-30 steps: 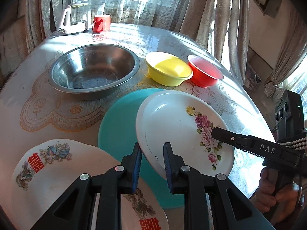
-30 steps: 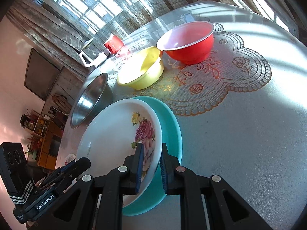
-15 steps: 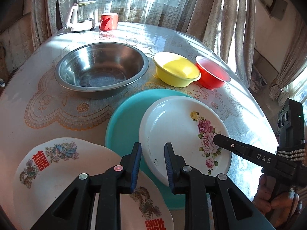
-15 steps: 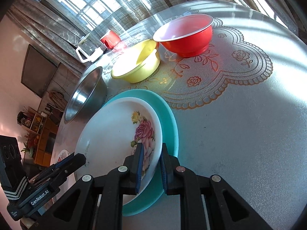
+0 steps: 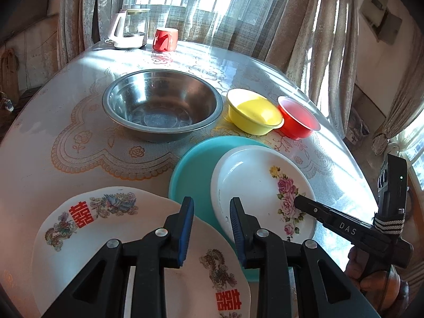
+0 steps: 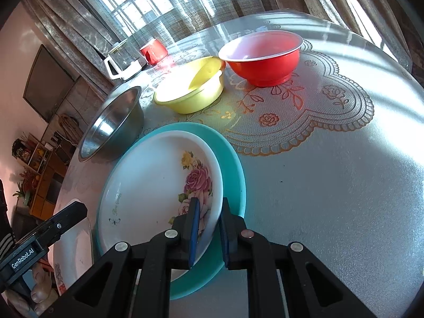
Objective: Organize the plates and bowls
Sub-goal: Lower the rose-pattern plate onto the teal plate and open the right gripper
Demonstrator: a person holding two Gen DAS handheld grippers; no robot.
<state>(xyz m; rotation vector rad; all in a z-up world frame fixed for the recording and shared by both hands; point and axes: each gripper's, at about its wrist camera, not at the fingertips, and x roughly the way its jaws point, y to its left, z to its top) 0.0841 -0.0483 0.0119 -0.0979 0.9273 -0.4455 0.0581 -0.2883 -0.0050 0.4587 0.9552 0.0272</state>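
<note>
A white rose-pattern plate [image 5: 254, 185] lies inside a teal plate [image 5: 196, 169] on the table. My right gripper [image 6: 208, 209] is shut on the rose plate's near rim [image 6: 159, 193], over the teal plate [image 6: 233, 169]. My left gripper [image 5: 210, 206] is open and empty, above the edge of a white plate with red characters and dragons [image 5: 106, 220], just left of the rose plate. A steel bowl [image 5: 161, 106], a yellow bowl [image 5: 251, 114] and a red bowl [image 5: 298, 119] stand behind.
A red mug [image 5: 165, 39] and a white-handled glass kettle [image 5: 129, 29] stand at the table's far edge by the curtains. The lace-patterned table [image 6: 344, 172] falls away at the right. The right gripper's body [image 5: 352, 230] shows at the right of the left wrist view.
The left gripper has pulled back and risen, off the rose plate's rim, and now hangs over the dragon plate's edge. The right gripper has kept its hold on the rose plate.
</note>
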